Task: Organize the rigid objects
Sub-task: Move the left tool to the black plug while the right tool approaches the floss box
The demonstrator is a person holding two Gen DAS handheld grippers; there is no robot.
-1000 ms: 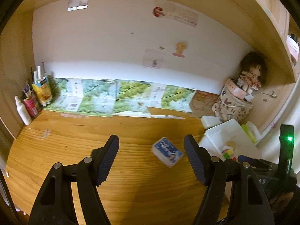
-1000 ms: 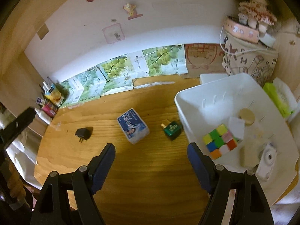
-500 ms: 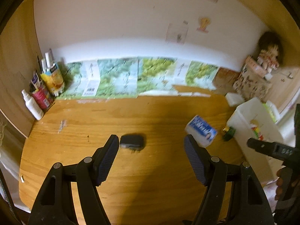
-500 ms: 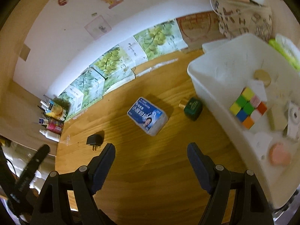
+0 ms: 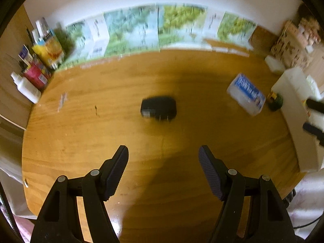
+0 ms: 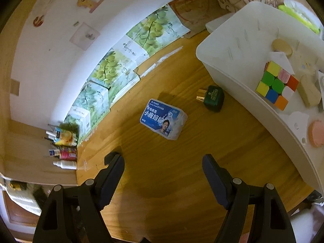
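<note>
A white bin [image 6: 232,81] at 2 o'clock holds a colour cube [image 6: 276,85], a wooden disc [image 6: 282,46] and blurred pale items, its right cut off. Both tools, left tool [image 5: 163,158] and right tool [image 6: 163,167], gape empty. The black plug adapter [image 5: 158,109] lies blurred on the tabletop [image 5: 101,141] at 12 o'clock.

My left gripper [image 5: 163,155] swung away from blue tissue pack [image 5: 246,94], tipped down toward table [image 5: 81,141]. Black plug adapter [image 5: 158,108], out of left view a second ago, now sits ahead of my fingers [image 5: 118,168], centred between them, not touched. Tissue pack slid off to right of that view. My right gripper [image 6: 163,167] rolled and tipped down: white bin [image 6: 232,60] climbed to upper right, pink round piece [image 6: 316,133] inside came into sight, plug adapter dropped out of right view.
</note>
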